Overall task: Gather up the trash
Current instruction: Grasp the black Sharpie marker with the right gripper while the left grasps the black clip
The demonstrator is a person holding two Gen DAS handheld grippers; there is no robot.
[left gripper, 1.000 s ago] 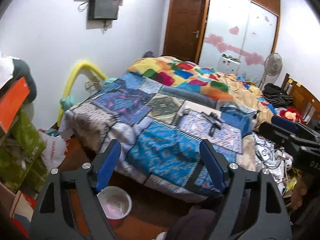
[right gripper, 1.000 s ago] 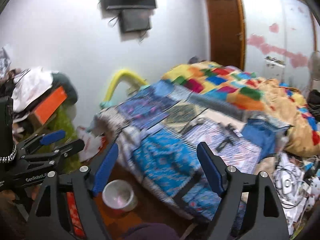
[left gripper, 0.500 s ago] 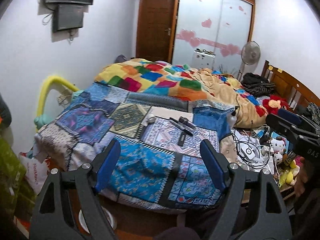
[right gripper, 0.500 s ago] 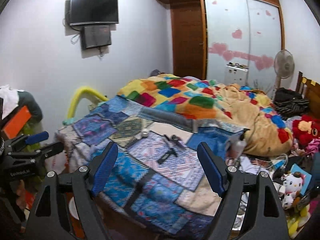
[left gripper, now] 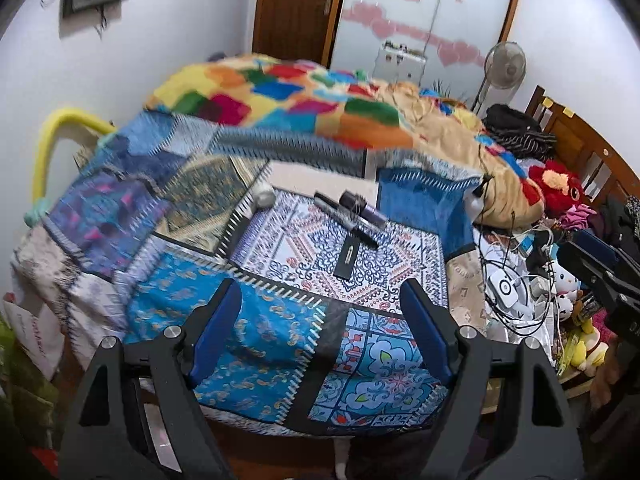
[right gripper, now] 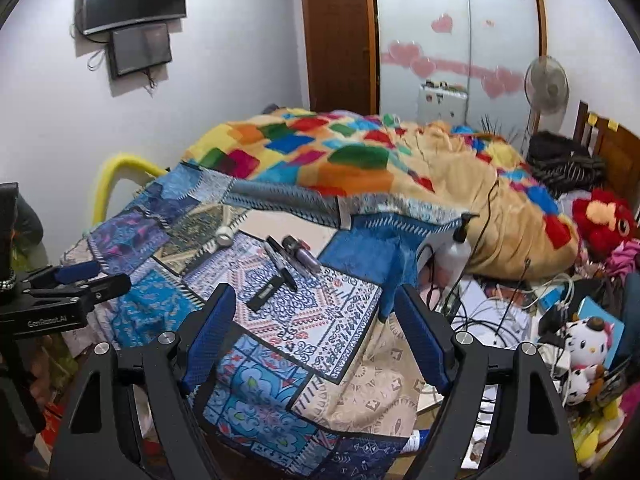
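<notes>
On the patchwork bed cover (left gripper: 280,328) lie a black marker (left gripper: 345,220), a purple-capped tube (left gripper: 362,208), a flat black wrapper (left gripper: 347,259) and a crumpled white ball (left gripper: 265,197). They also show in the right wrist view: the marker (right gripper: 282,262), the tube (right gripper: 301,254), the wrapper (right gripper: 264,294), the ball (right gripper: 224,236). My left gripper (left gripper: 320,332) is open and empty, above the bed's near edge. My right gripper (right gripper: 314,332) is open and empty, to the right of the left gripper (right gripper: 76,280).
A colourful blanket (right gripper: 360,160) is heaped at the far side of the bed. Tangled cables (right gripper: 500,312), a white pump bottle (right gripper: 454,252) and plush toys (right gripper: 584,344) crowd the right side. A fan (right gripper: 546,84) and wardrobe (right gripper: 460,40) stand behind. A yellow tube (left gripper: 52,140) stands at the left.
Both grippers have moved forward and to the right toward the bed; the items on the cover now appear closer. The floor bowl at lower left has left both views. Jaws stayed open.
</notes>
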